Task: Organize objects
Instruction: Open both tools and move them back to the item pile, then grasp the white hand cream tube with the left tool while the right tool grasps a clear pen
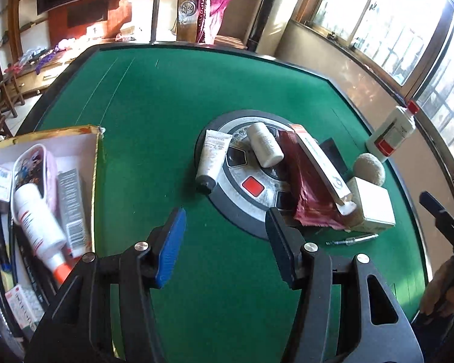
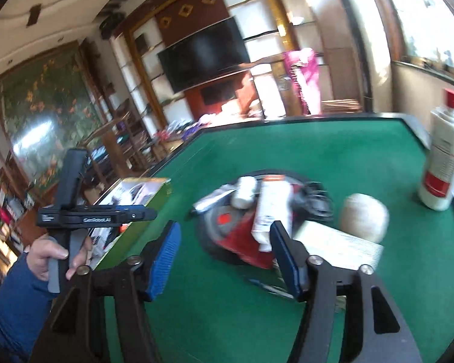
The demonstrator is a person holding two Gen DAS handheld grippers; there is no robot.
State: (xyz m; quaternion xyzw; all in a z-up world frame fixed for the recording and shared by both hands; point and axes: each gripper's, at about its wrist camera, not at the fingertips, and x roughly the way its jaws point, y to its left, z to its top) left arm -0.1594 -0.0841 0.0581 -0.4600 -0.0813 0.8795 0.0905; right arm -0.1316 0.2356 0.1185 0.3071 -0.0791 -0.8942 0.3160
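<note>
1. Green felt covered the table, and loose toiletries lay heaped on a round grey disc near its middle.
2. Both grippers were empty, their fingers spread apart with nothing between them.
3. Left gripper hung over bare felt, pointing down, with the disc just beyond its fingertips and slightly to the right.
4. Nearest it lay a white tube, its long axis running away from the fingers, dark cap towards them.
5. Beside the tube, a small white bottle lay tipped over, touching a dark red packet and a long white box.
6. An open box at the left edge, already holding bottles and cartons, looked like the place for tidied things.
7. Right gripper faced the same heap, blurred, with a ball of twine to the right.
8. Judging by position, the left hand seemed nearer the tube and the open box.
</note>
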